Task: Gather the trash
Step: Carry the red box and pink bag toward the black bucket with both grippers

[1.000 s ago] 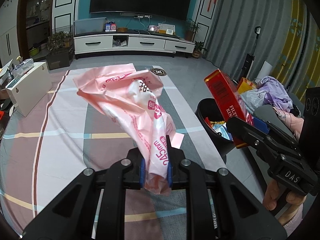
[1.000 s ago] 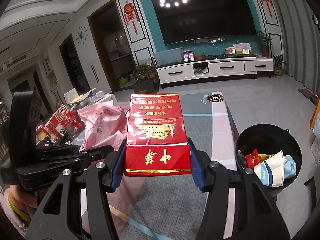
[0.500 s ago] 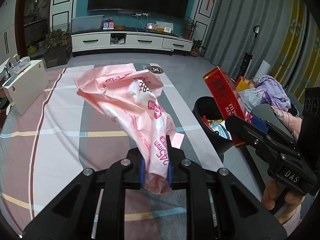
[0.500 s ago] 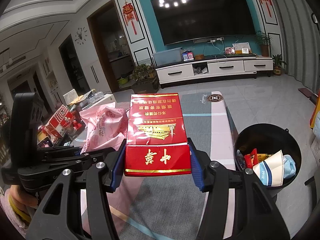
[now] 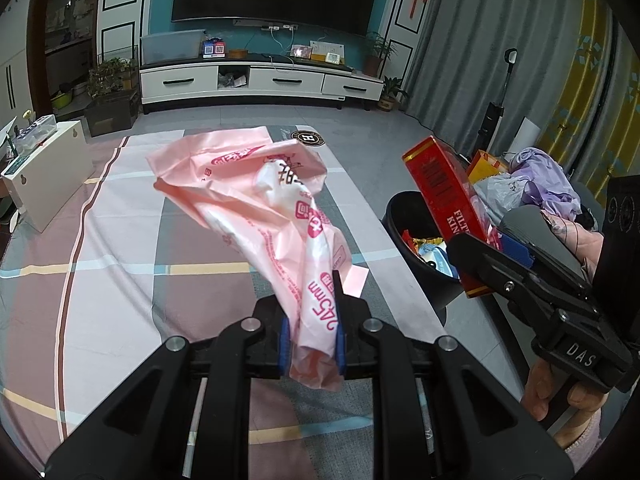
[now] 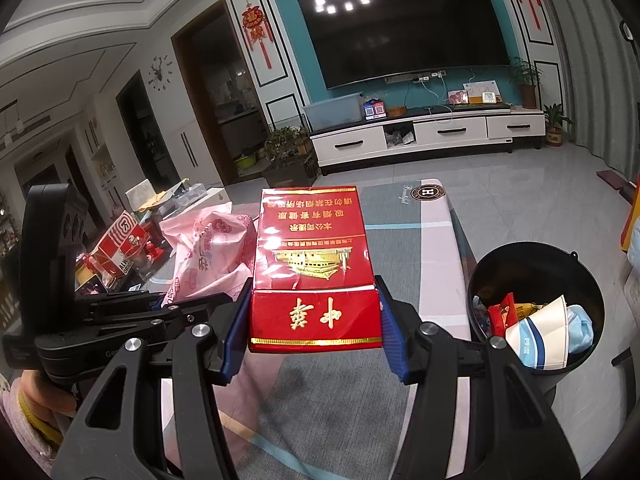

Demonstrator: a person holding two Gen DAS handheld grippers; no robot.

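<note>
My left gripper (image 5: 311, 336) is shut on a crumpled pink plastic bag (image 5: 264, 204) and holds it above the table; the bag also shows in the right wrist view (image 6: 208, 252). My right gripper (image 6: 314, 330) is shut on a red cigarette carton (image 6: 314, 264) and holds it level above the table's right side; the carton also shows in the left wrist view (image 5: 444, 204). A black trash bin (image 6: 592, 308) stands on the floor to the right of the table, with wrappers, a paper cup and a blue mask inside. It shows in the left wrist view (image 5: 400, 216) behind the carton.
The table (image 5: 120, 272) has a pink and grey checked cloth. A small pink paper slip (image 5: 356, 280) lies near its right edge. A red and white box (image 6: 120, 244) and clutter sit at the left. Bags and clothes (image 5: 532, 184) pile up at the right.
Both grippers keep their holds. The view has shifted a little, and the carton and bin sit slightly lower and nearer in the left wrist view.
</note>
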